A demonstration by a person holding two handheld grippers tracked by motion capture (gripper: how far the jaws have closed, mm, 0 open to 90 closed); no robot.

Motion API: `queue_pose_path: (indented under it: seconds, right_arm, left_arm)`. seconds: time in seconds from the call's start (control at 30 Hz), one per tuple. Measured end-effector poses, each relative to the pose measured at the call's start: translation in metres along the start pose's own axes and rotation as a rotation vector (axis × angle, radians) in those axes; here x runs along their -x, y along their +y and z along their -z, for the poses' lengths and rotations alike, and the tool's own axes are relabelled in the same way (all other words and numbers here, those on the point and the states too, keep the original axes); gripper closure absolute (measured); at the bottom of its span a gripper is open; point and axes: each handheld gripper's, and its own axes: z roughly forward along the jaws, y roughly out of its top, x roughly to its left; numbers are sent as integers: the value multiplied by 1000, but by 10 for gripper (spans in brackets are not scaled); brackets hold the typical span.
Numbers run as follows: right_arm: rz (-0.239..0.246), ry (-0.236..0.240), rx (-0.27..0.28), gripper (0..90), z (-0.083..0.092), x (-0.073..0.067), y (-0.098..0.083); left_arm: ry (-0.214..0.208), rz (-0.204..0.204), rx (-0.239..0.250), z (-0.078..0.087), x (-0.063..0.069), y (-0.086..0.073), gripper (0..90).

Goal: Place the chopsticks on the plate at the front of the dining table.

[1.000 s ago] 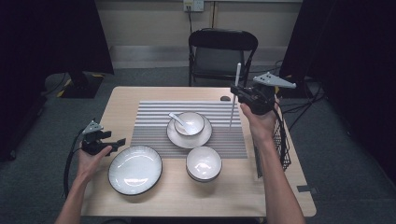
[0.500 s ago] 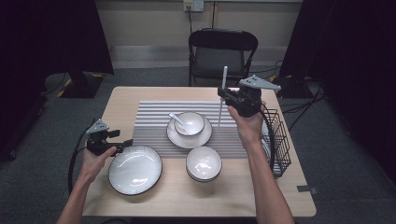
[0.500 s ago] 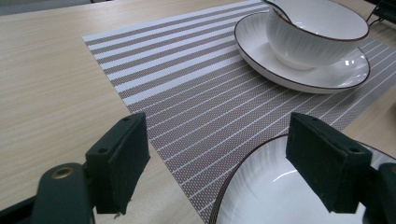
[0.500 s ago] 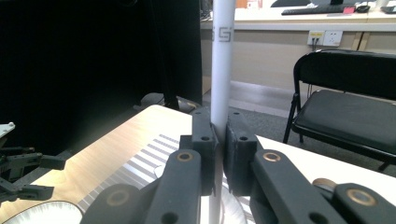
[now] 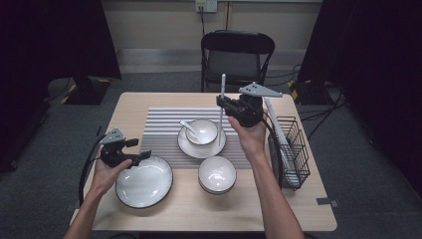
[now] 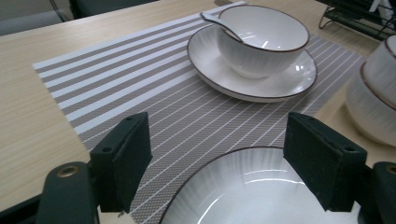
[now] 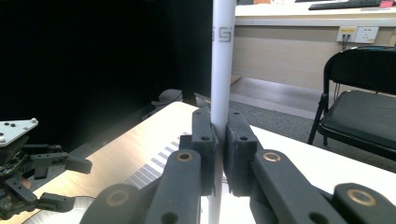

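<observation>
A pale wooden table point(image 5: 149, 102) carries a grey striped placemat point(image 5: 161, 129) at its middle. On the bare wood lie a white plate point(image 5: 144, 181) at the near left, stacked white bowls point(image 5: 217, 174) near the centre, and a black wire rack point(image 5: 291, 149) at the right edge.

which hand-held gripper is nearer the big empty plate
Left. The left hand-held gripper sits at the plate's near-left rim; the right hand-held gripper is up beyond the placemat.

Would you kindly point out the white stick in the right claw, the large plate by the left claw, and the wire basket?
white stick point(image 5: 223, 84), high view, upper shaft above the claw.
large plate point(image 5: 144, 181), high view, middle of its well.
wire basket point(image 5: 293, 144), high view, its wire wall.
</observation>
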Motion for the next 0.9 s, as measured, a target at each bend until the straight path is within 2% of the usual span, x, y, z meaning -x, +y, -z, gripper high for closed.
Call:
queue_pose_path:
  seconds: [0.3, 0.37, 0.53, 0.63, 0.8, 0.9]
  right_arm:
    - [0, 25, -3, 844, -4, -7, 0]
    - [1, 29, -2, 844, -4, -8, 0]
    - [3, 43, -5, 844, -7, -12, 1]
    - [-3, 69, -11, 844, -10, -16, 1]
    - [-7, 97, -16, 845, -16, -24, 1]
    - [1, 113, -19, 845, -19, -29, 0]
  left_arm:
    - [-24, -63, -5, -4, 18, 7, 236]
    - [-36, -52, -4, -6, 21, 8, 238]
    - [-48, -61, 6, -7, 27, 12, 240]
    - [-61, -46, 48, -6, 32, 14, 248]
    - [-77, -55, 59, -7, 37, 18, 257]
    - [-87, -75, 68, -7, 40, 23, 265]
